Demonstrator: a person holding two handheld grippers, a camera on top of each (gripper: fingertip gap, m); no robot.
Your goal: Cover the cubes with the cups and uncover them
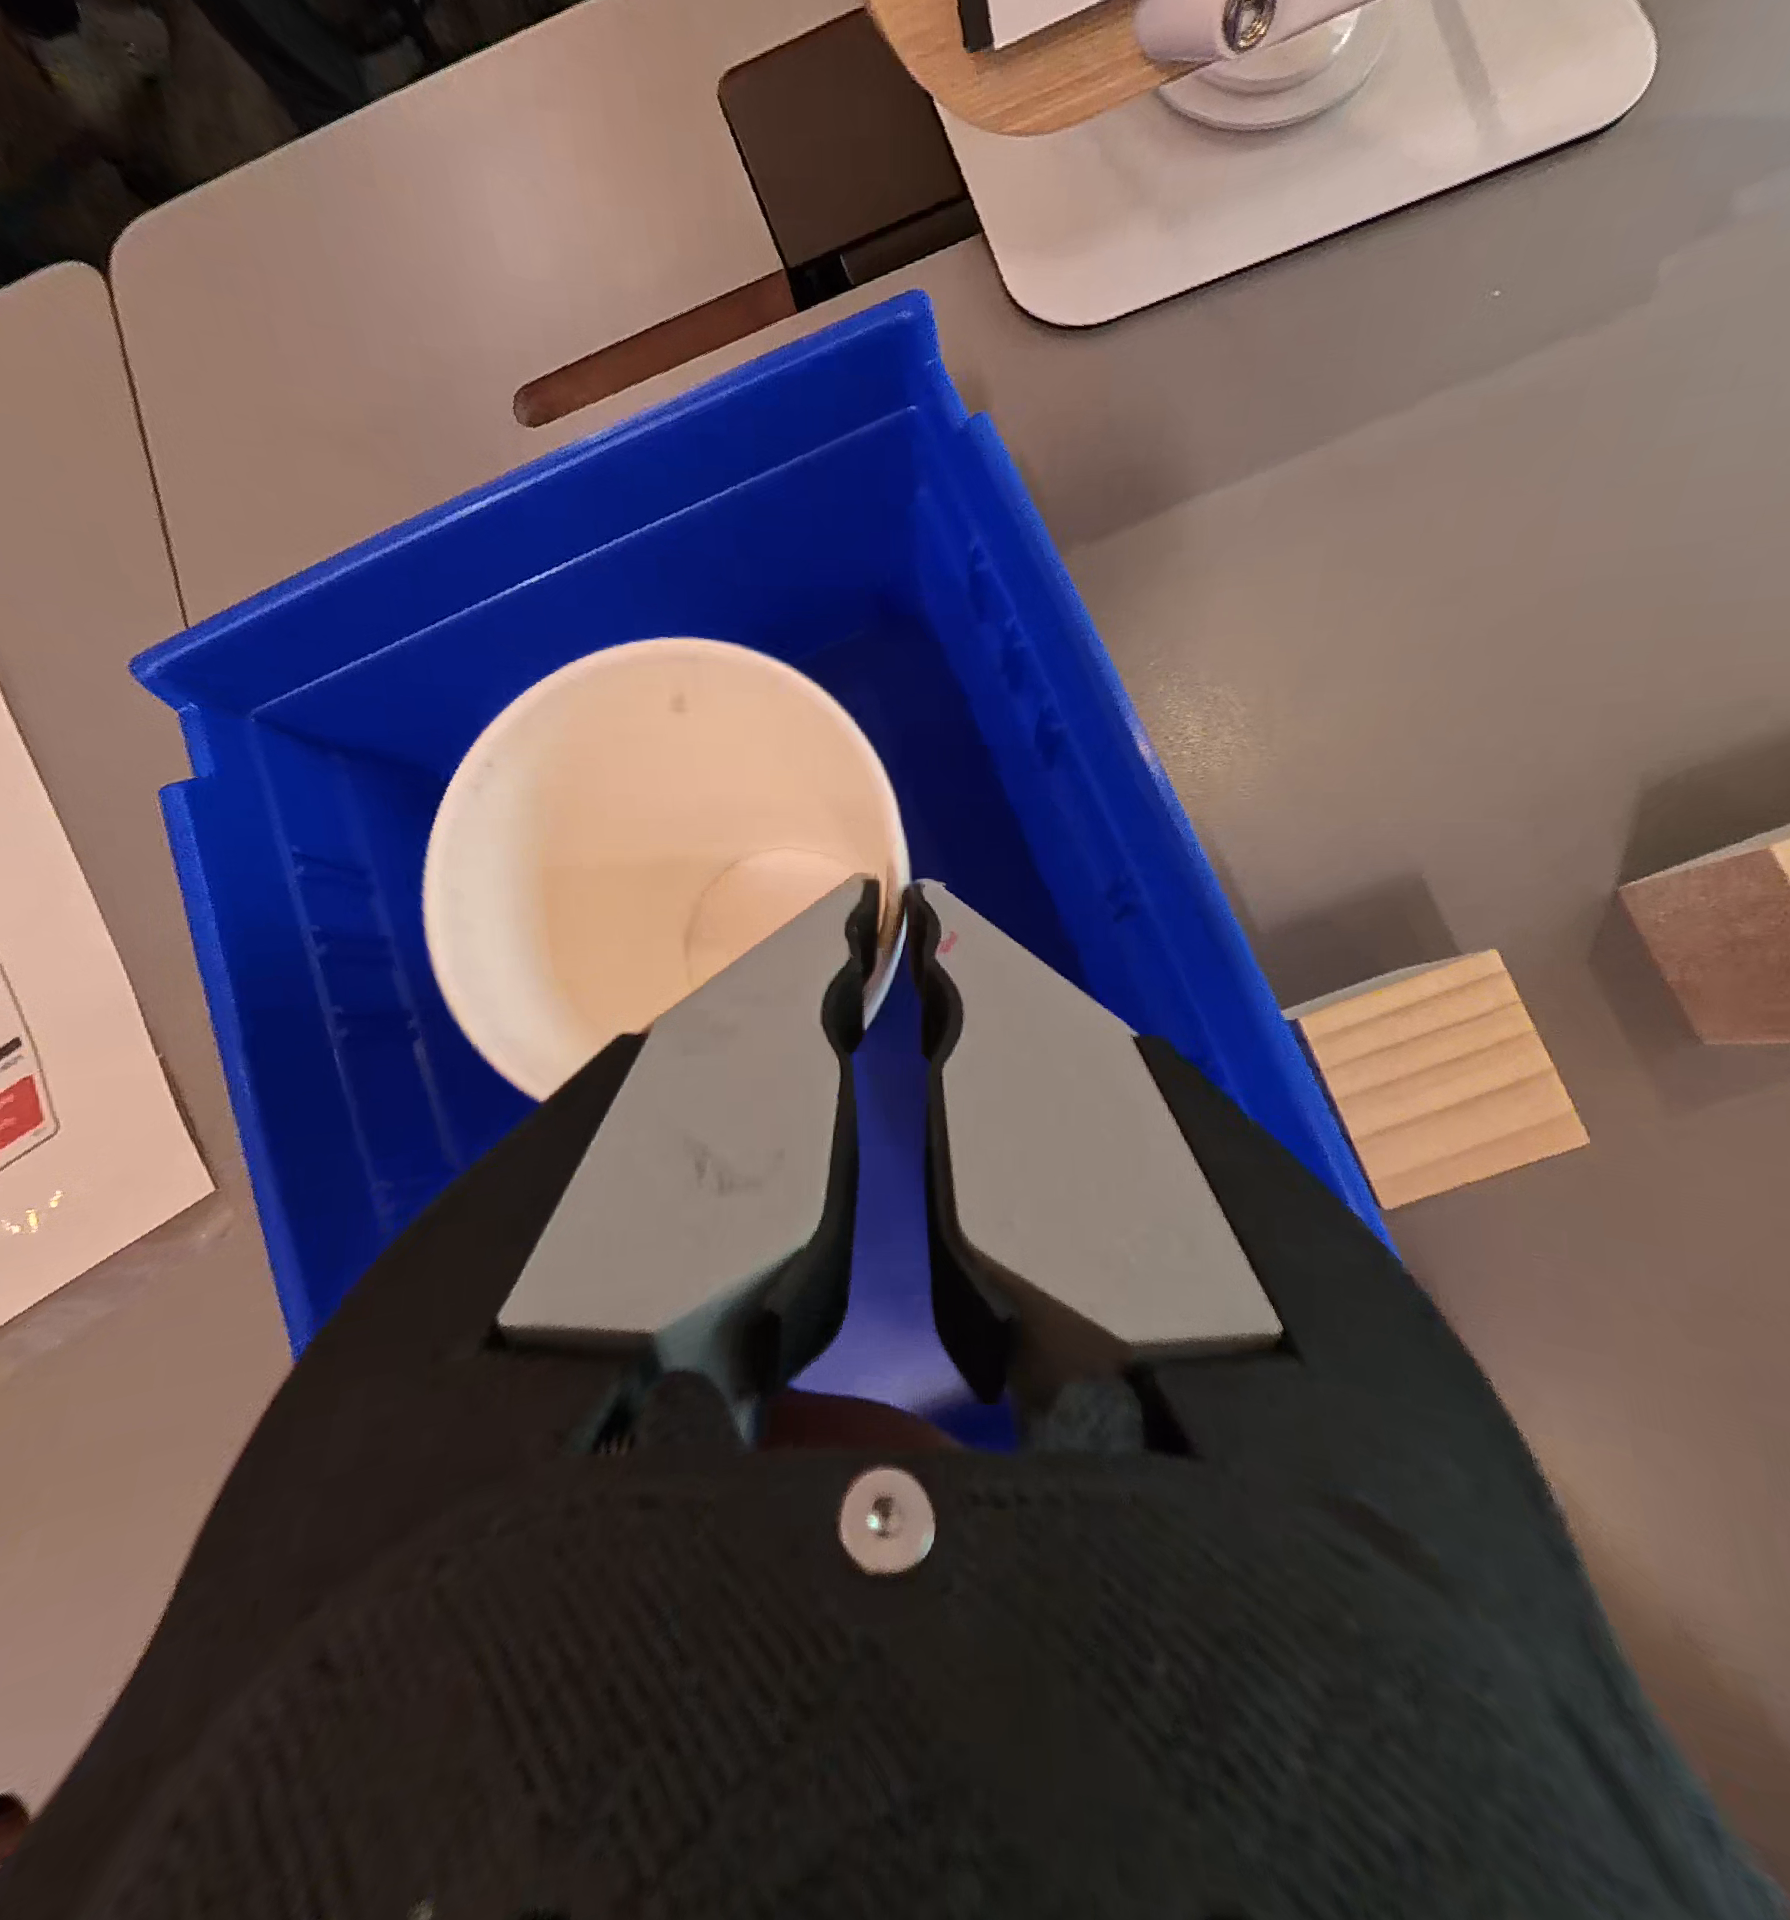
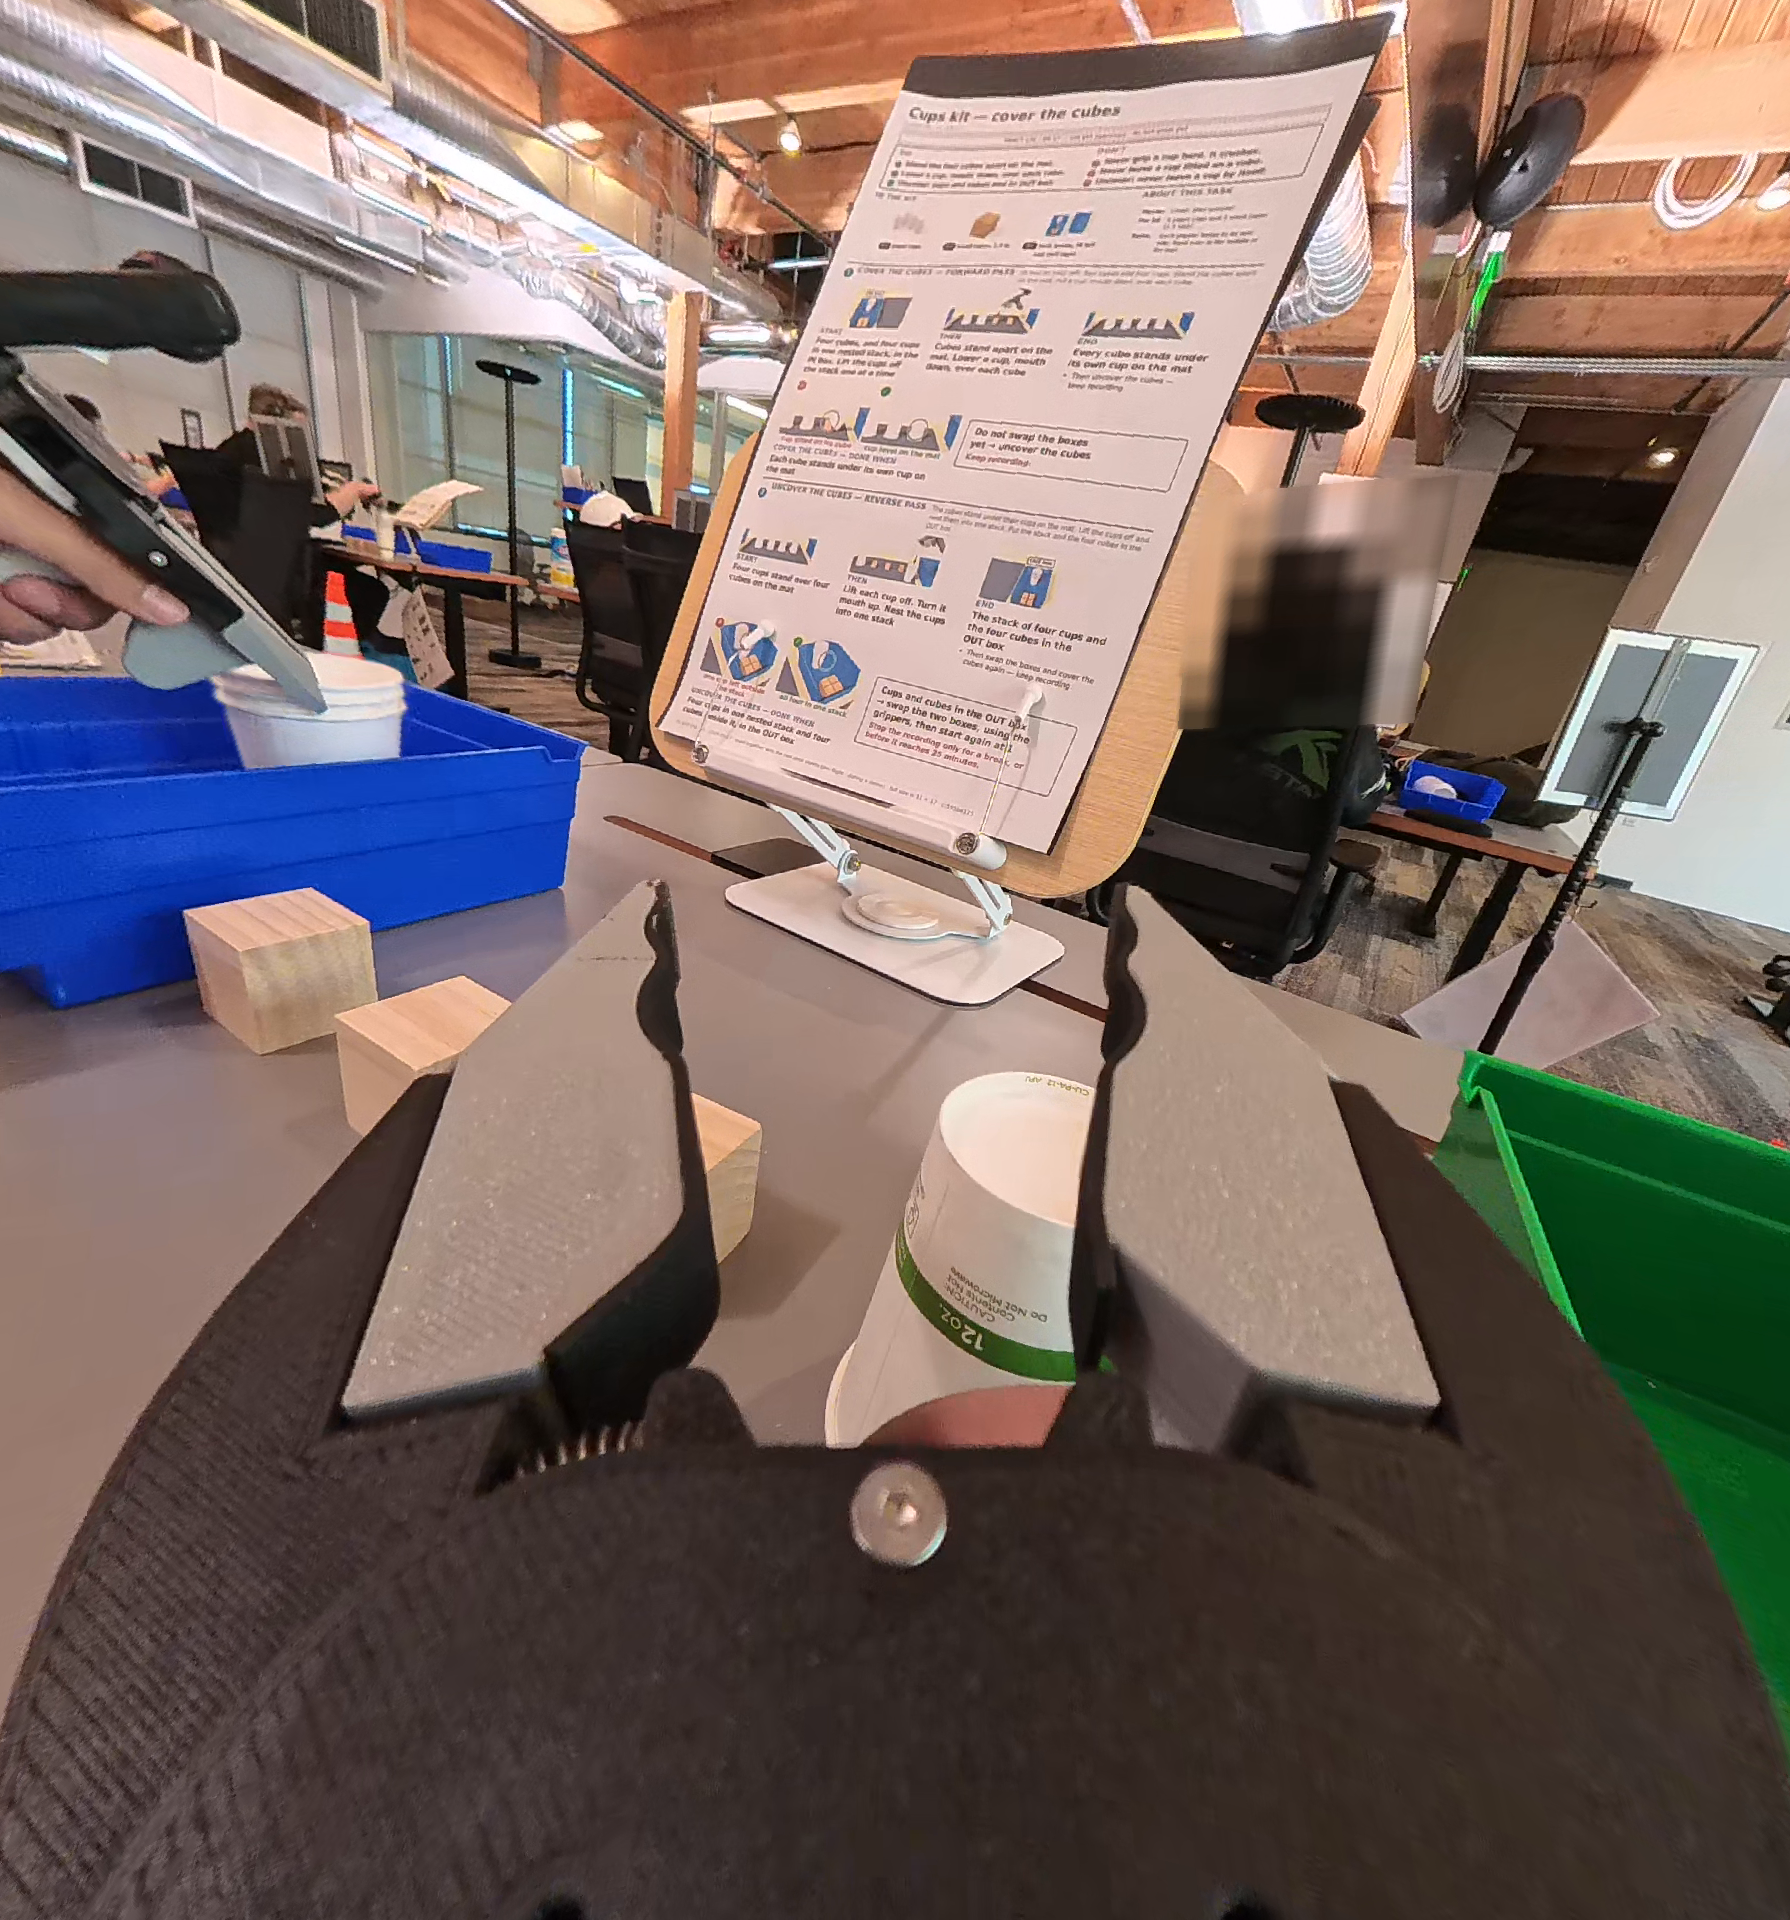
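Two tools in view, one per hand. Left tool [image 1: 891, 914] is over the blue bin [image 1: 579, 540] at the left of the grey bench [image 1: 1390, 582], clenched on the rim of the white paper cup [image 1: 652, 831]: one pad sits inside the mouth, the other outside, the thin wall pinched between them. The right wrist view shows the same tool [image 2: 304, 696] from the side, a hand [image 2: 8, 551] on its grip, tip at the rim of a nested stack of cups [image 2: 314, 717] standing mouth up in the bin [image 2: 247, 831].

Right tool [image 2: 886, 935] is released, jaws wide apart. An inverted paper cup with a green band [image 2: 984, 1247] stands on the bench [image 2: 143, 1195] between the fingers, close against the right finger [image 2: 1244, 1195]; a clear gap separates it from the left finger [image 2: 548, 1143]. Whether the right pad touches the cup cannot be told.

Three wooden cubes are visible on the bench: one [image 2: 278, 966] just beside the blue bin, a second [image 2: 413, 1039] near it, a third [image 2: 730, 1174] partly hidden behind the left finger. All three are uncovered. Two cubes also show in the left wrist view [image 1: 1431, 1070] [image 1: 1743, 935].

Green bin [image 2: 1649, 1247] at right of the bench. Instruction sheet on a wooden stand [image 2: 974, 468] at the far edge; another printed sheet [image 1: 29, 987] lies left of the blue bin.
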